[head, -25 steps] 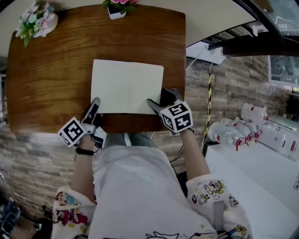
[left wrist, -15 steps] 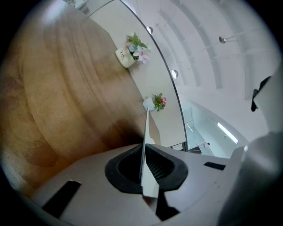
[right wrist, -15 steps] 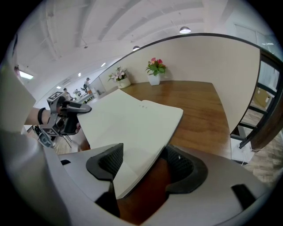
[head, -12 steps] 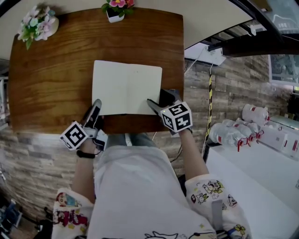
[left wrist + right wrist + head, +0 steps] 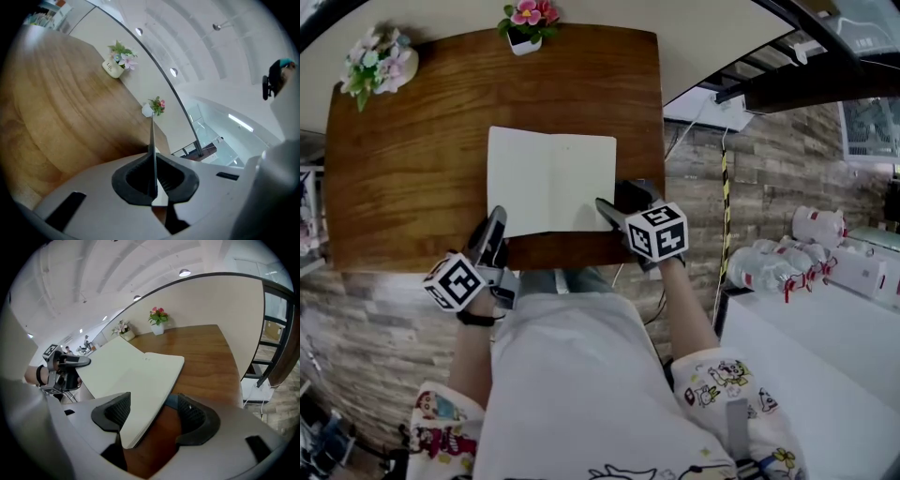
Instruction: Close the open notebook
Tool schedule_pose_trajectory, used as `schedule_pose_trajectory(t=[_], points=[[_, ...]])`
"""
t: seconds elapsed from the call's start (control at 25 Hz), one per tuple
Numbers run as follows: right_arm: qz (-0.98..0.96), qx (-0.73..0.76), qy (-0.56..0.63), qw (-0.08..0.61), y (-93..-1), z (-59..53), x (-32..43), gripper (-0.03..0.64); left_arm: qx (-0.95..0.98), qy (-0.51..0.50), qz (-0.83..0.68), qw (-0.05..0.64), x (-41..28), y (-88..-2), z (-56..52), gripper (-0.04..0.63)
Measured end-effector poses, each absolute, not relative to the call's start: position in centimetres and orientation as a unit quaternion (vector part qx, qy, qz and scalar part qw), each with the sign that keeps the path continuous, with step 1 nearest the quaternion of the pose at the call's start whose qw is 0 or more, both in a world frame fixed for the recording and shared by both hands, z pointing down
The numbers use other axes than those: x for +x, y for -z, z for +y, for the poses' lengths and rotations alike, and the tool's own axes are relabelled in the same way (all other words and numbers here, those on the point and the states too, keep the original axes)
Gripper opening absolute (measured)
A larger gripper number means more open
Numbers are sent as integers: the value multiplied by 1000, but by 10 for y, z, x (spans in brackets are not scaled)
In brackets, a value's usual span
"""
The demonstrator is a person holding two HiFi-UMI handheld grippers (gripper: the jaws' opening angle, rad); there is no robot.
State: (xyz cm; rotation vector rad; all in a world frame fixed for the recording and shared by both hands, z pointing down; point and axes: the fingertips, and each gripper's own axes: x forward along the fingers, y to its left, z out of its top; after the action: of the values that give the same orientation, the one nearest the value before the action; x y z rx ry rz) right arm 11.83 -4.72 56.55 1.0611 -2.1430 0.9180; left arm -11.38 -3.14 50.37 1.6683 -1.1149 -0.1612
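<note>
Notebook (image 5: 551,183), one only, lies open with blank cream pages up on the wooden table (image 5: 403,169), close to the near edge and a little right of the middle. The left gripper (image 5: 494,220) sits at its near left corner. Its jaws are pressed together on a thin leaf of the notebook, which in the left gripper view stands edge-on between the pads. The right gripper (image 5: 614,202) is at the near right corner with its jaws wide apart. They straddle that corner without pinching it, one finger over the page and the other off the edge above the bare wood. This gripper is the only thing over the pages. Each of the two grippers carries one marker cube, left (image 5: 455,281) and right (image 5: 657,232).

Two flower pots stand well apart from the notebook along the far side: one with pink blooms (image 5: 526,21) at the middle of the far edge, one with pale blooms (image 5: 377,58) at the far left corner. Off the table to the right, a white worktop (image 5: 825,347) holds a cluster of white bottles (image 5: 769,267), too bunched to count.
</note>
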Motion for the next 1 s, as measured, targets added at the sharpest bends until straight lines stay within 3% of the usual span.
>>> schedule_pose_trajectory(t=[1.0], points=[[-788, 439, -418, 108, -507, -31, 150, 307, 780, -53, -459, 422, -72, -463, -24, 28]])
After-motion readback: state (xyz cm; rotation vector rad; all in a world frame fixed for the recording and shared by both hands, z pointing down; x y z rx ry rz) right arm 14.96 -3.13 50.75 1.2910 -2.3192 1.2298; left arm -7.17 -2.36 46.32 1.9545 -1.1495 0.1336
